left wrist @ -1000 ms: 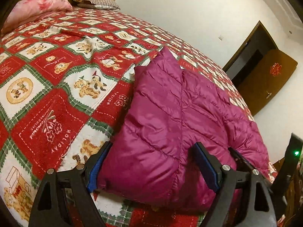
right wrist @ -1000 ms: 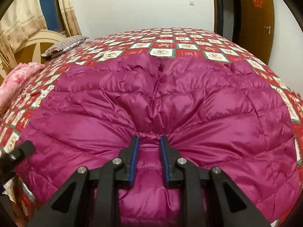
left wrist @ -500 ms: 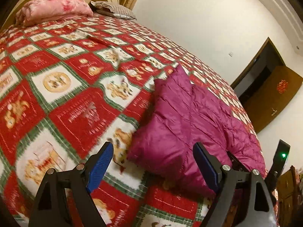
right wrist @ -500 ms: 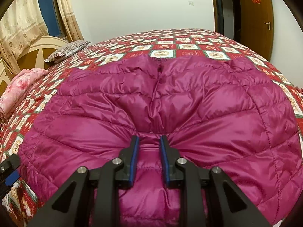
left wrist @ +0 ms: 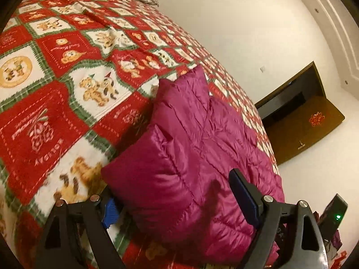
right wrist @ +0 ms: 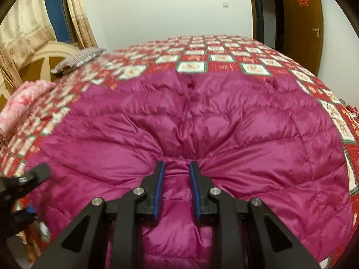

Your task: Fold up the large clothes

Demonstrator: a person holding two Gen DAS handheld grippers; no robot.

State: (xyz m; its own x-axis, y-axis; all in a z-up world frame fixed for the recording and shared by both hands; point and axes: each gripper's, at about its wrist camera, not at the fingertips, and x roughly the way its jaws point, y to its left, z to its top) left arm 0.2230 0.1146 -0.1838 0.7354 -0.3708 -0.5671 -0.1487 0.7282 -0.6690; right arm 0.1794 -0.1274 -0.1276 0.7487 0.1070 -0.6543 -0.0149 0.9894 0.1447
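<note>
A: Nearest the right camera?
B: The right gripper (right wrist: pixel 176 168), its 2 blue-lined fingers (right wrist: pixel 158 180) drawn close and clenched on a bunched ridge of the jacket (right wrist: pixel 202 130). Creases fan out from that pinch.

A: And the left gripper (left wrist: pixel 177 197)?
B: Released, spread wide. It straddles the jacket's near corner (left wrist: pixel 179 168): 1 finger (left wrist: pixel 243 198) rests over the top of the padding, the other sits low beside the edge, partly hidden under it. I see no squeeze on the cloth. From the right camera it shows as a blurred black shape (right wrist: pixel 24 179) at the jacket's left edge.

A: Where does the jacket lie?
B: Spread flat on the bedspread (left wrist: pixel 67 78), at the near edge of the bed, magenta and quilted. Its far hem runs across the red and white squares.

A: Beyond that?
B: A pink pillow (right wrist: pixel 20 107) and a striped pillow (right wrist: pixel 78 58) at the headboard (right wrist: pixel 38 60), then curtains (right wrist: pixel 27 22). To the right, a brown door (right wrist: pixel 300 18) with a red emblem, standing open.
</note>
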